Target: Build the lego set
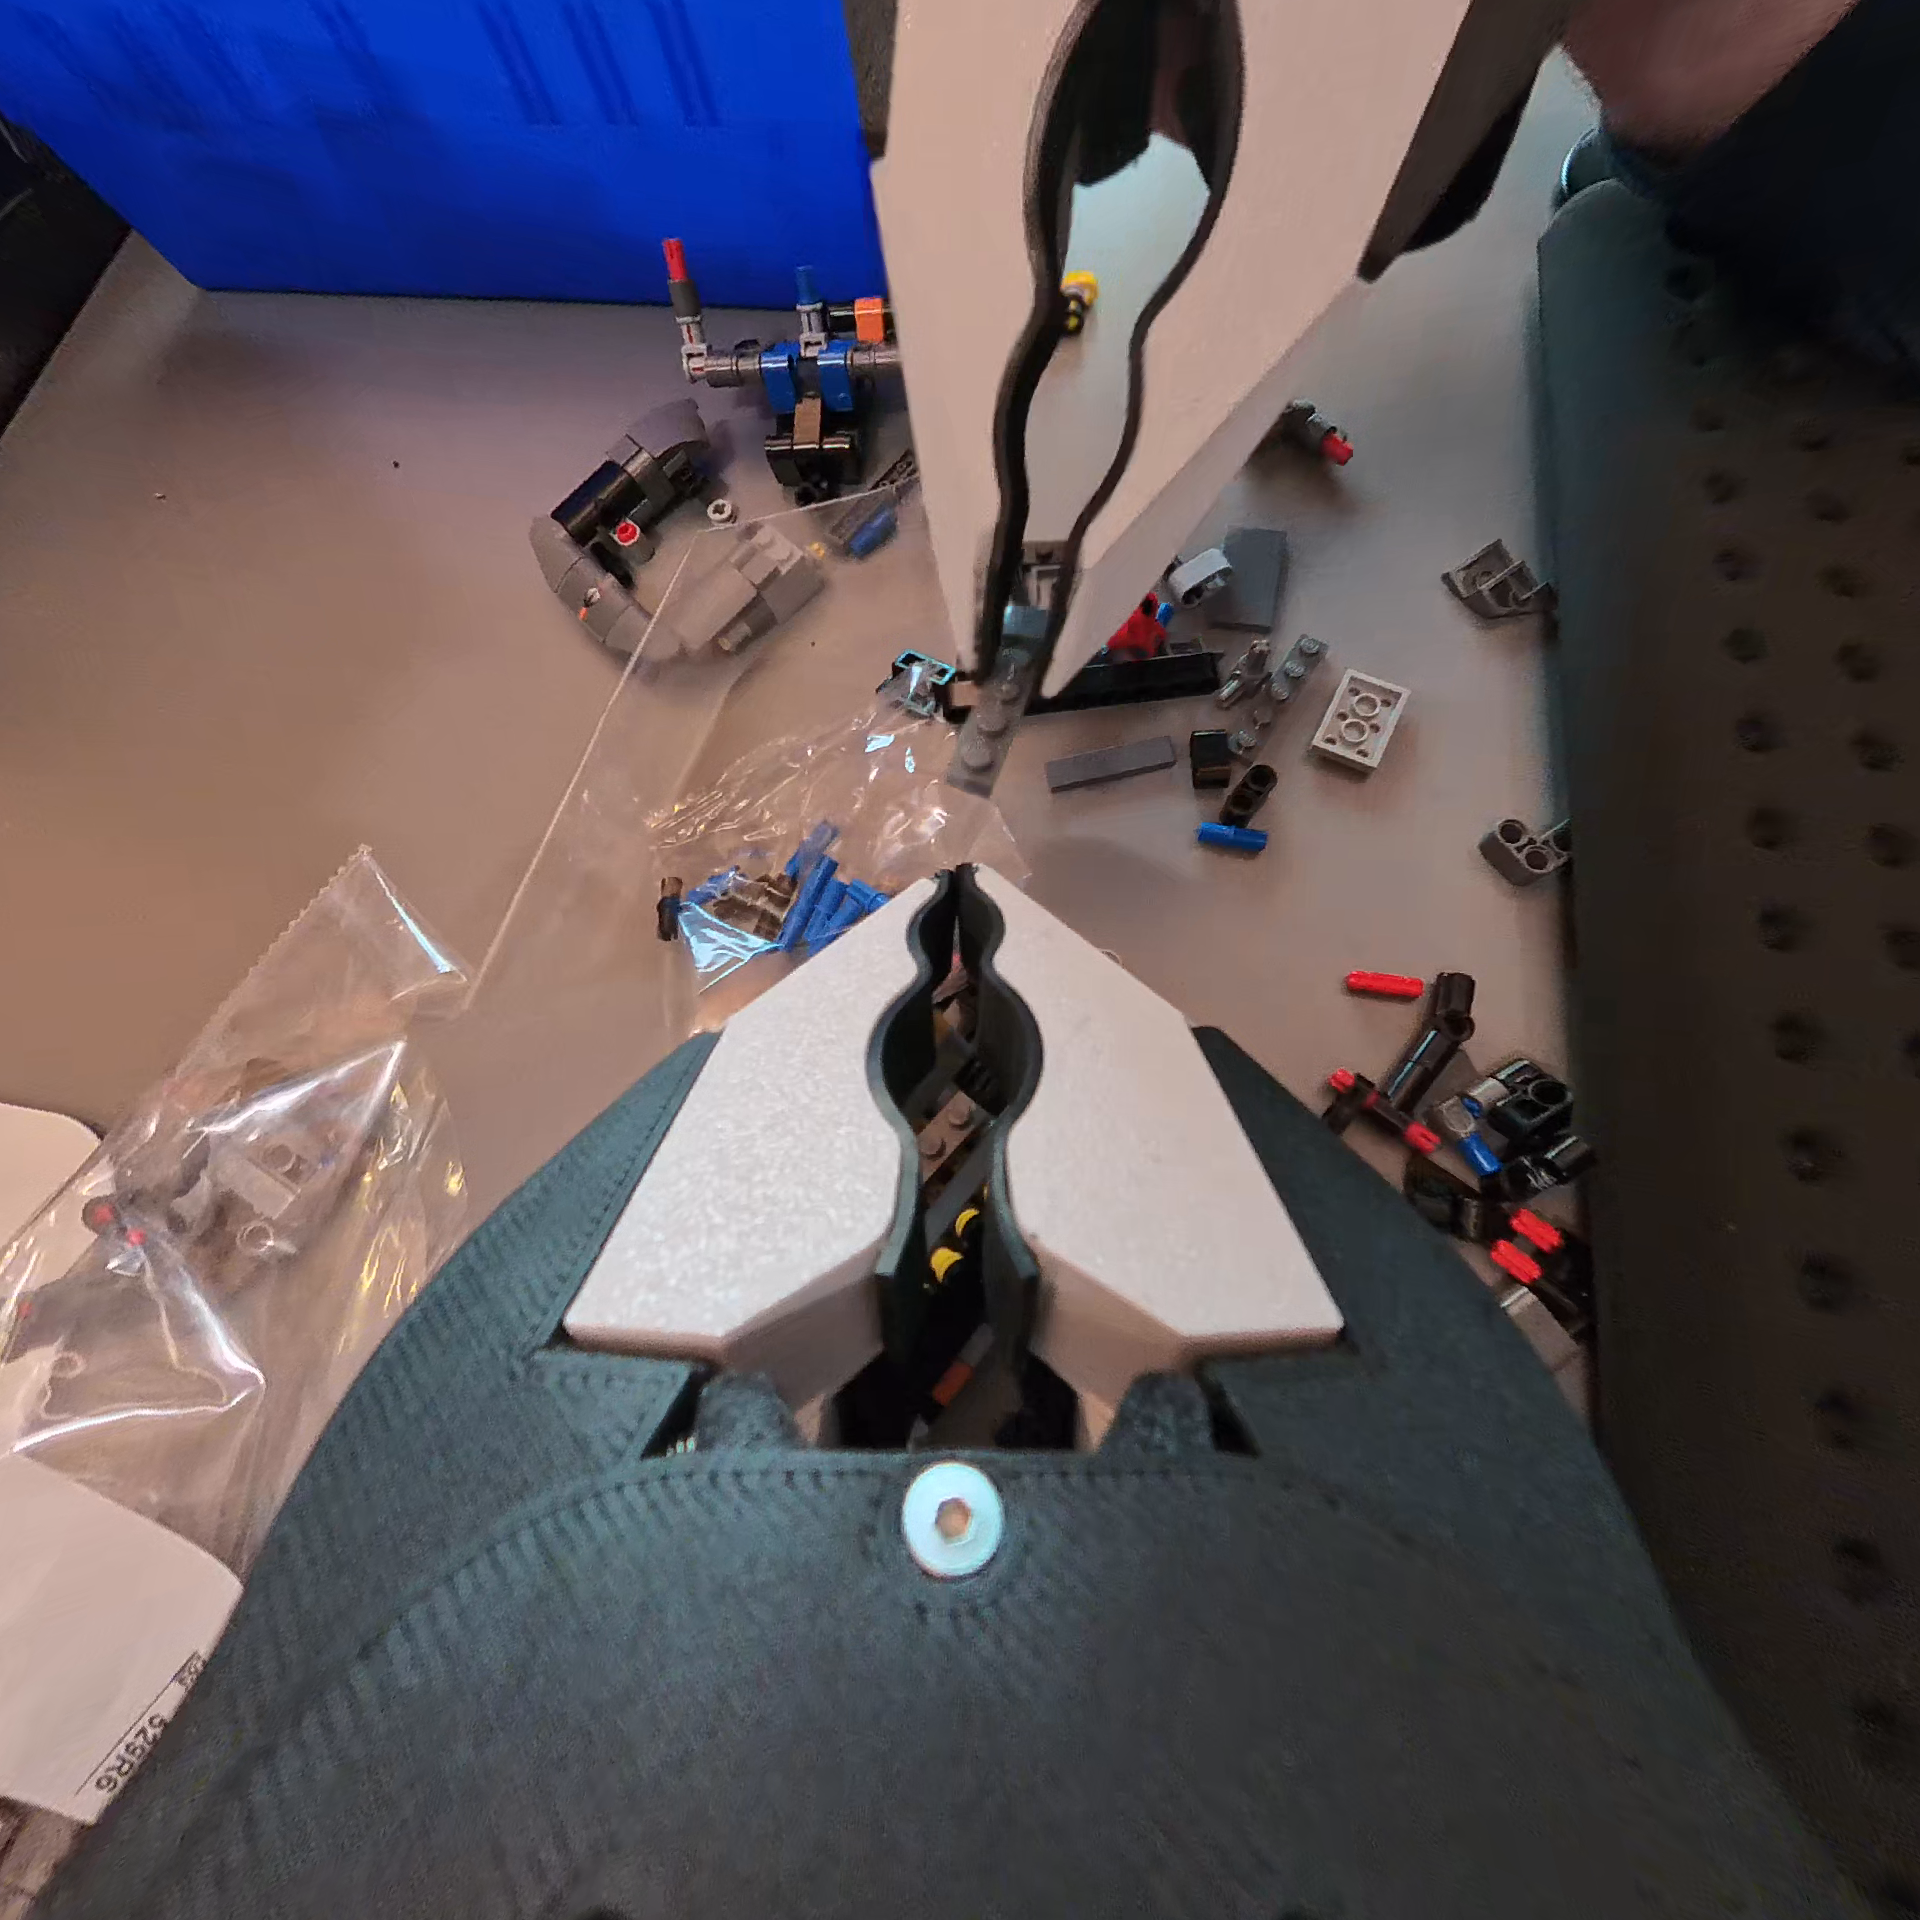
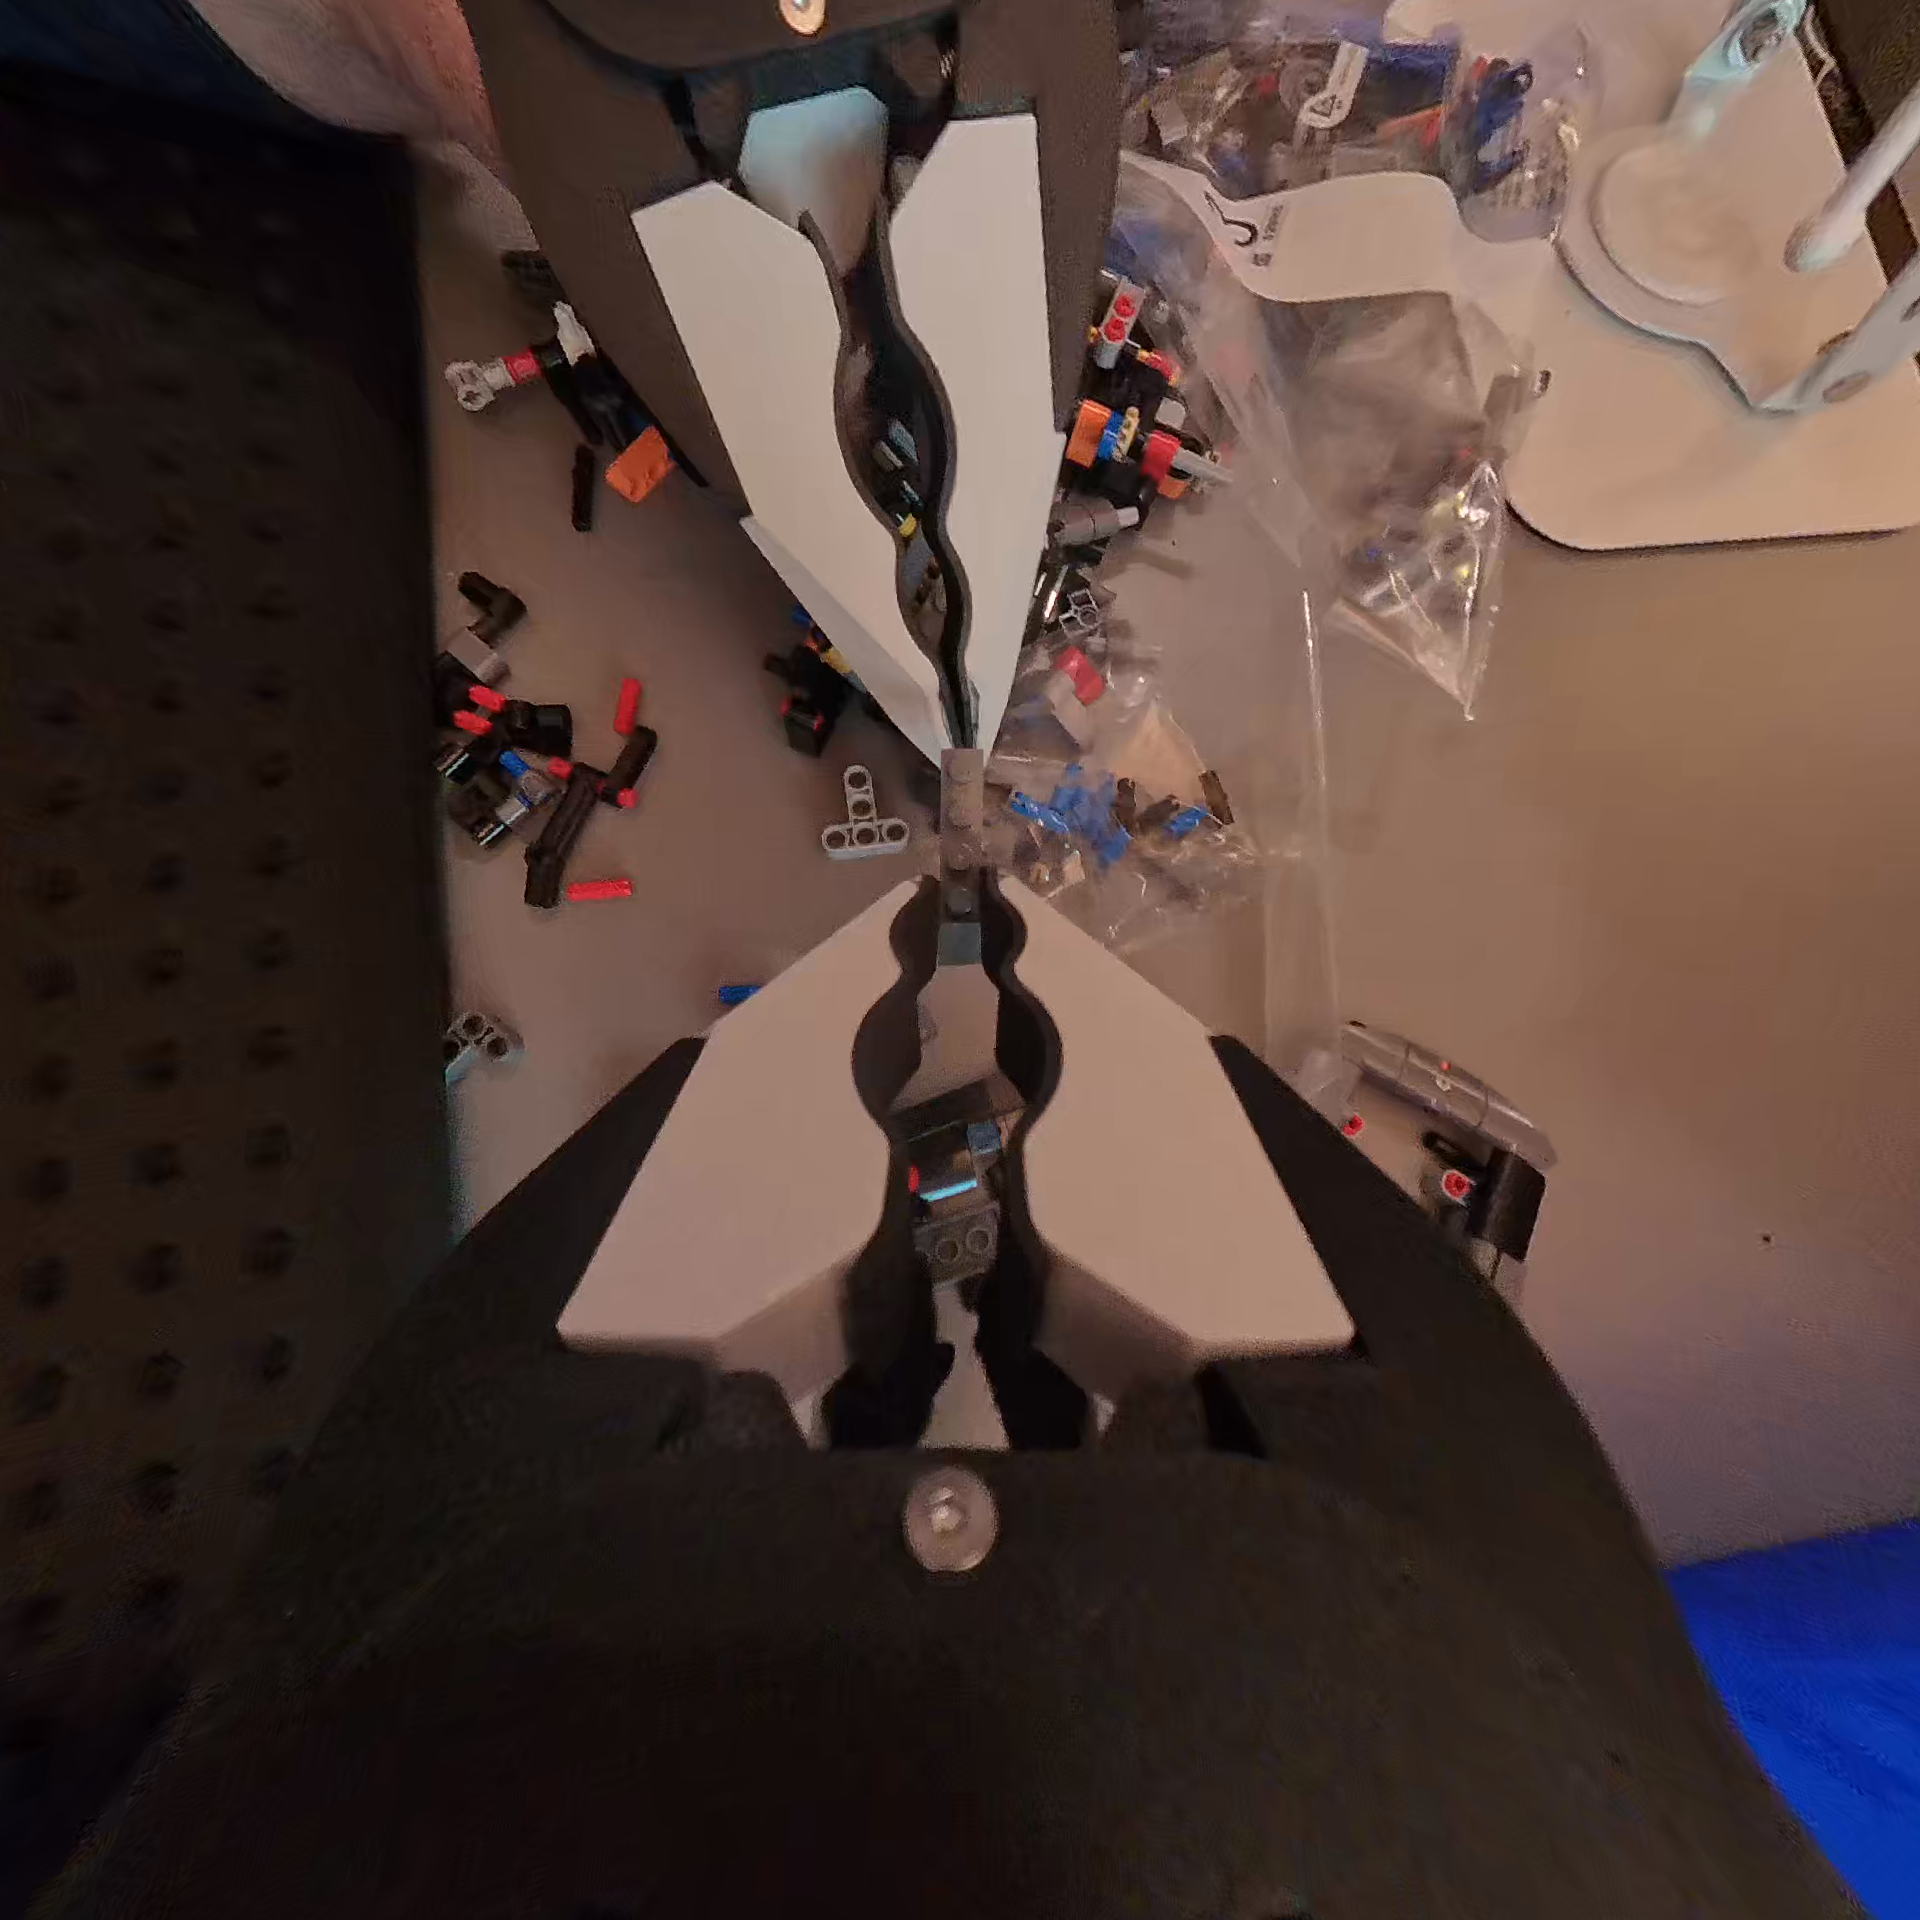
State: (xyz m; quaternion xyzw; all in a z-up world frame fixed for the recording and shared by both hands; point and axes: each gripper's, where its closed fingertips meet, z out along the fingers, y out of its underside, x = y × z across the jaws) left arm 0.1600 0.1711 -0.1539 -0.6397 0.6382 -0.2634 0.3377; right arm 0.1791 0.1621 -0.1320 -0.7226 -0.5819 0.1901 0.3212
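My right gripper is shut on a narrow grey studded Lego plate and holds it by one end above the table. In the left wrist view the right gripper comes down from the top with the plate sticking out below its tips. My left gripper is shut, tip to tip with the right one, and nothing shows between its tips. A small gap shows between the left tips and the plate's free end. In the right wrist view the left gripper points straight at the plate's far end.
A grey curved sub-build and a blue-black sub-build stand on the table. A clear bag of blue pins lies under the grippers, more bags at left. Loose pieces and black-red pins lie by a dark perforated mat. A blue bin stands behind. The blue-black sub-build is about equally far from each gripper, around 15 cm.
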